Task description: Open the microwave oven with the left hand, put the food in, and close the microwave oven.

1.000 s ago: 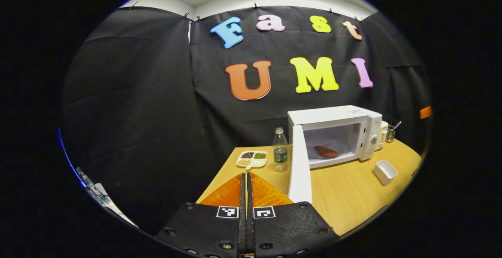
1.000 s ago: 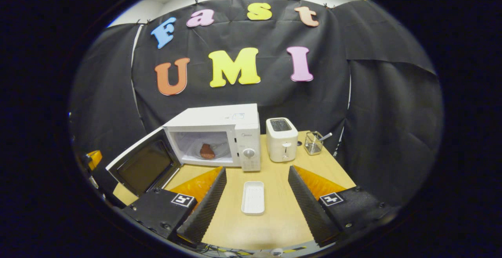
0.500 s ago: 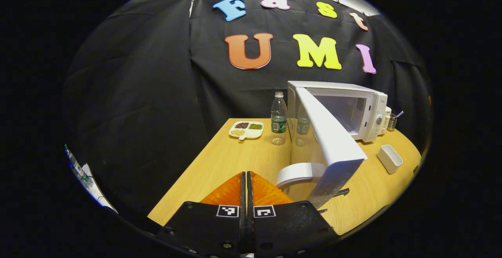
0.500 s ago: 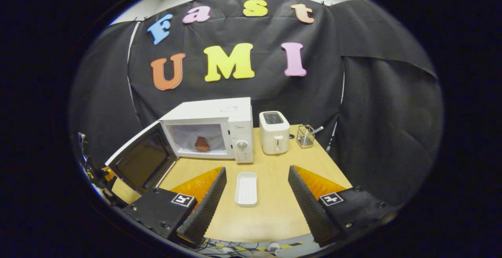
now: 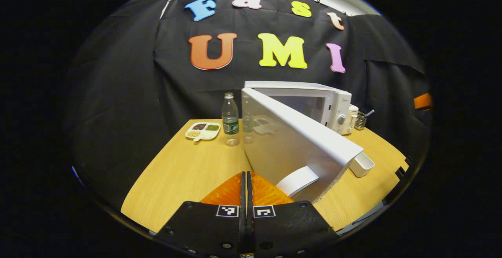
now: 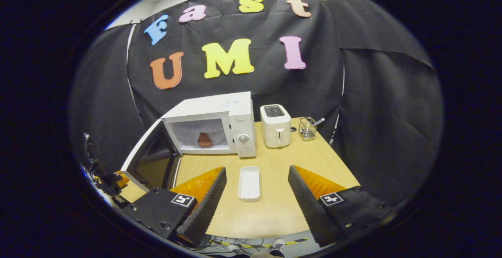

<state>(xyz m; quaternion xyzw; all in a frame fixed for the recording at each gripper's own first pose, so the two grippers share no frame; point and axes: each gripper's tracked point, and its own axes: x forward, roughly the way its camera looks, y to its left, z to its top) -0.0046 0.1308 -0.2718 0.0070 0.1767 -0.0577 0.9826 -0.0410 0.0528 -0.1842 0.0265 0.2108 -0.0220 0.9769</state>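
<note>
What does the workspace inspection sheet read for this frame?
Surface: wooden table, bare between items.
Job's things: microwave oven with door part open; reddish food inside.
Clutter: white tray, toaster, wire basket, water bottle, divided snack plate.
Claws: left claw shut, by the door's outer face; right claw open, empty.
Cables: some below the table's front edge.
Surroundings: black cloth wall.
</note>
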